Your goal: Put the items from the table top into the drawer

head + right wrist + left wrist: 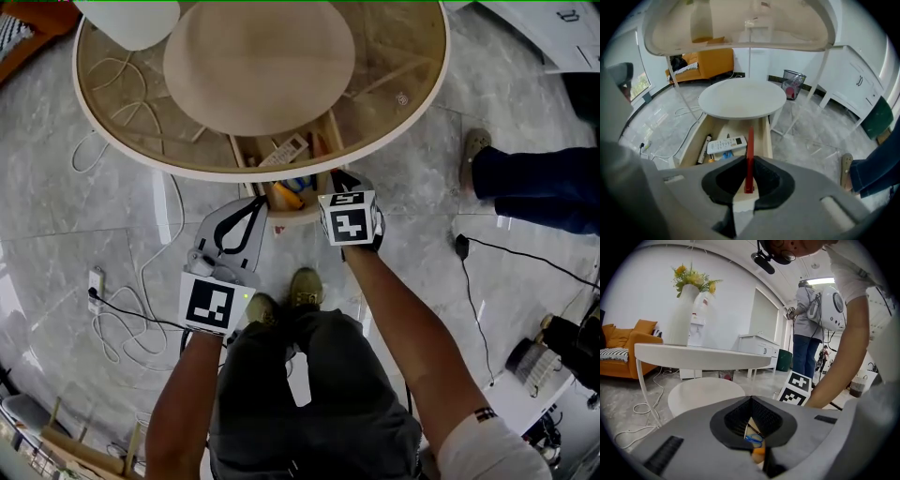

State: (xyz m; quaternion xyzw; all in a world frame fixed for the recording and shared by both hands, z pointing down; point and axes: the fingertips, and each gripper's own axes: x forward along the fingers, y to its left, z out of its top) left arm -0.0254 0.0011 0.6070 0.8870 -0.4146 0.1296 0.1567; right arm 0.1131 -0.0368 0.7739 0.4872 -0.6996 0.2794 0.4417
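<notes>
The wooden drawer [246, 164] stands pulled out under the round glass-topped table [412, 98]. Inside lie a white remote [284, 150], blue-handled scissors [298, 183] and an orange item [286, 197]. My right gripper [342, 180] points steeply down over the drawer's right side. In the right gripper view it [749, 161] is shut on a thin red pen [750, 150], above the remote [726, 144] and a dark marker [704, 149]. My left gripper [255, 201] hangs just before the drawer's front, its jaw tips touching and nothing between them. Below its jaws [750, 401] the scissors [754, 438] show.
A white vase [131, 19] with yellow flowers [693, 277] stands on the tabletop, above a round lower shelf [258, 61]. Cables [122, 319] trail over the marble floor at the left. Another person's legs [534, 187] stand at the right. My shoes [305, 286] are just behind the drawer.
</notes>
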